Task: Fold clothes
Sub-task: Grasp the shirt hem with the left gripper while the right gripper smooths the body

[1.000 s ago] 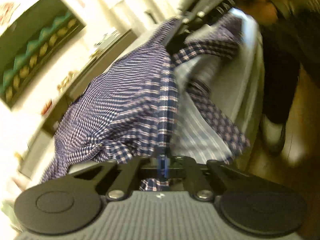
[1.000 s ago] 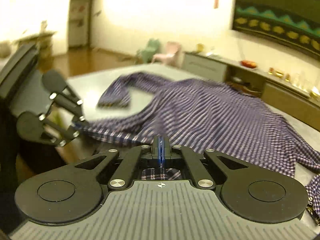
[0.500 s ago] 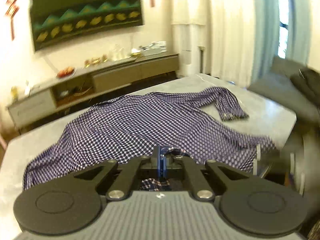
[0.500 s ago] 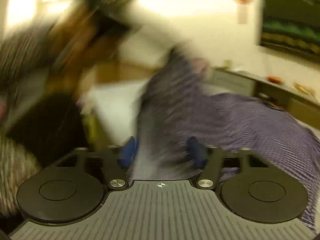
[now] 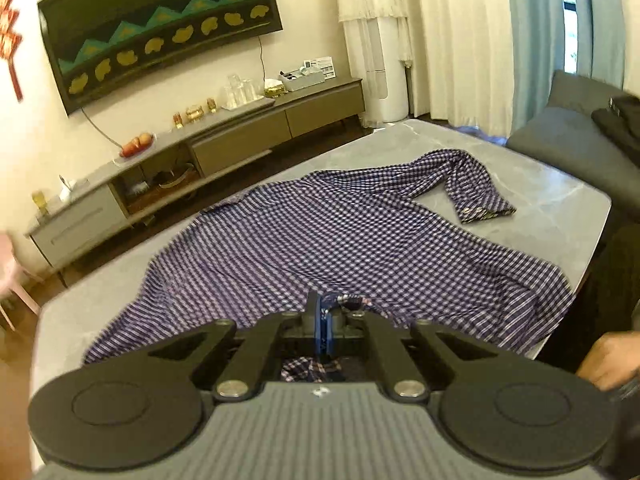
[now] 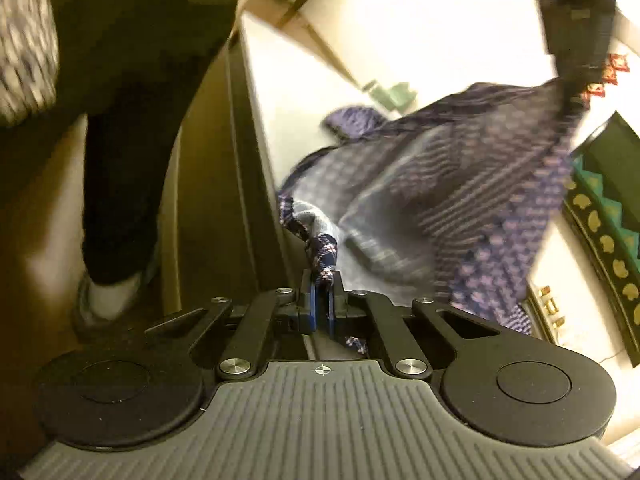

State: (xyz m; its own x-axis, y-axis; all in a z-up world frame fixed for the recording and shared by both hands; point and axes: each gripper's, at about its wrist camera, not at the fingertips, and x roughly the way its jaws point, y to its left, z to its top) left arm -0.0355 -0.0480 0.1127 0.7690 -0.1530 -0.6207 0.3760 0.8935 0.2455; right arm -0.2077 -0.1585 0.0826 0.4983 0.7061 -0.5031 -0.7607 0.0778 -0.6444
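The shirt (image 5: pixel 340 236), a blue and white check, lies spread across the grey table (image 5: pixel 560 200), back side up, with one sleeve (image 5: pixel 472 188) bent out toward the far right corner and its cuff flat on the bare top. The near edge of the shirt bunches up at the left gripper (image 5: pixel 323 320), whose jaws are closed on a fold of the cloth.

In the right wrist view the shirt (image 6: pixel 460 200) is blurred and hangs lifted off the table edge (image 6: pixel 248 160). A twisted strip of its hem runs down into the right gripper (image 6: pixel 320 304), whose blue pads (image 6: pixel 312 308) are pinched on it with only a thin gap between them.

A hand (image 5: pixel 608 356) shows at the right edge of the left view. A dark trouser leg (image 6: pixel 120 160) and a shoe (image 6: pixel 104 304) stand on the wood floor beside the table. Beyond it, a low cabinet (image 5: pixel 208 152) runs along the wall under a dark screen (image 5: pixel 160 28), and pale curtains (image 5: pixel 460 40) hang to the right.
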